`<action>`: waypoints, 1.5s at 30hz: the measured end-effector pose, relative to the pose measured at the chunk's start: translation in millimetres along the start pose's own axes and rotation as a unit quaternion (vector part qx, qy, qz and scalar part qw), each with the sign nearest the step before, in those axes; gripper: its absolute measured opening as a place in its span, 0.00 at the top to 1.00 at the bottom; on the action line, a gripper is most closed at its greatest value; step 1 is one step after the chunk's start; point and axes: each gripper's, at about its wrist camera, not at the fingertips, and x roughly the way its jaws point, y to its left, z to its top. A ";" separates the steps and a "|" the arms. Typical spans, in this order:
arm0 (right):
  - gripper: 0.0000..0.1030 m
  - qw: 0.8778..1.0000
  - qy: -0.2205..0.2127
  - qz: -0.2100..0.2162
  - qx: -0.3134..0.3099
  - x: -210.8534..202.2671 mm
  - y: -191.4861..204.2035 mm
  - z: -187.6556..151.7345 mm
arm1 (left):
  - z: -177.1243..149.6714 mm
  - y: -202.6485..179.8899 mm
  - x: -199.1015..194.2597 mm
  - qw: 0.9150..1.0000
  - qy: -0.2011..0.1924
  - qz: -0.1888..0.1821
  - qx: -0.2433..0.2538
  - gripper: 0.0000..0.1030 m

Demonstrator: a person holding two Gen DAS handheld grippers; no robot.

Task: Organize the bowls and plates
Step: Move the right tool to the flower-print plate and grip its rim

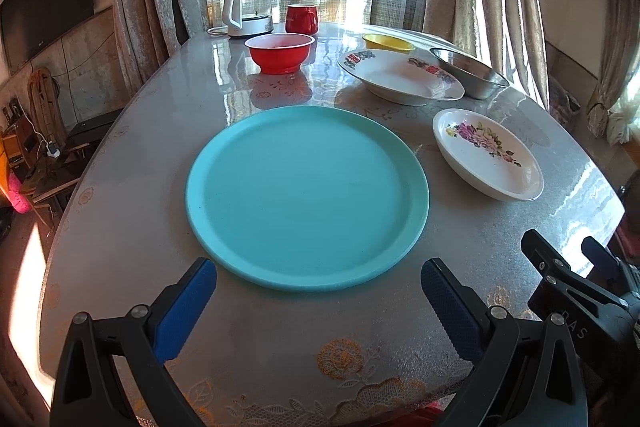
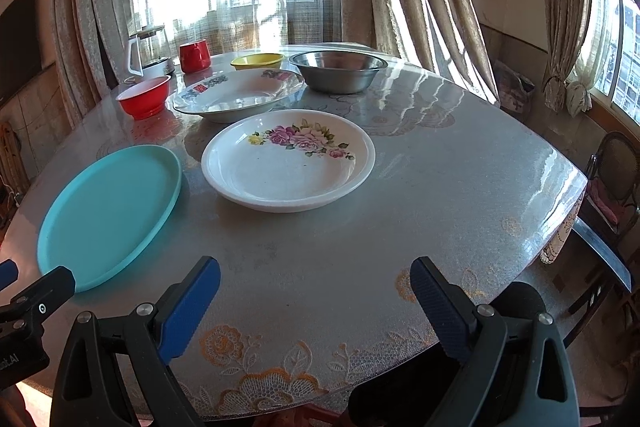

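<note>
1. Three plates on the round table (image 2: 440,187): one flat turquoise plate (image 1: 306,197) near the front edge, one white plate with pink flowers (image 2: 288,161) just to its right, one larger white patterned plate (image 2: 240,95) farther back.
2. Three bowls toward the window side: one red bowl (image 1: 280,53), one yellow bowl (image 2: 258,61), one steel bowl (image 2: 338,71); yellow bowl partly hidden behind the large patterned plate.
3. All six dishes apart from the claws, none stacked.
4. One red mug (image 1: 302,19) and one glass kettle (image 1: 248,11) side by side at the far edge of the table.
5. Left claw (image 1: 318,269) spread wide and empty, low over the near rim of the turquoise plate.
6. Right claw (image 2: 316,267) likewise spread wide, holding nothing, over bare tablecloth short of the flowered plate.
7. Both claws side by side at the front of the table, each visible at the edge of the other's view.
</note>
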 end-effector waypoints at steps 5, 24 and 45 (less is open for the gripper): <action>0.05 1.000 -0.017 -0.007 -0.006 1.4 -5.7 5.8 | 6.3 -3.3 -0.9 0.999 -0.008 -0.039 0.005 0.00; 0.02 0.997 -0.013 0.075 -0.026 25.2 -15.9 20.8 | 43.7 10.9 5.9 0.997 -0.012 -0.068 -0.036 0.00; 0.60 0.996 0.027 0.072 0.048 85.0 -53.4 61.5 | 96.4 -59.1 50.9 0.993 -0.021 -0.110 0.044 0.01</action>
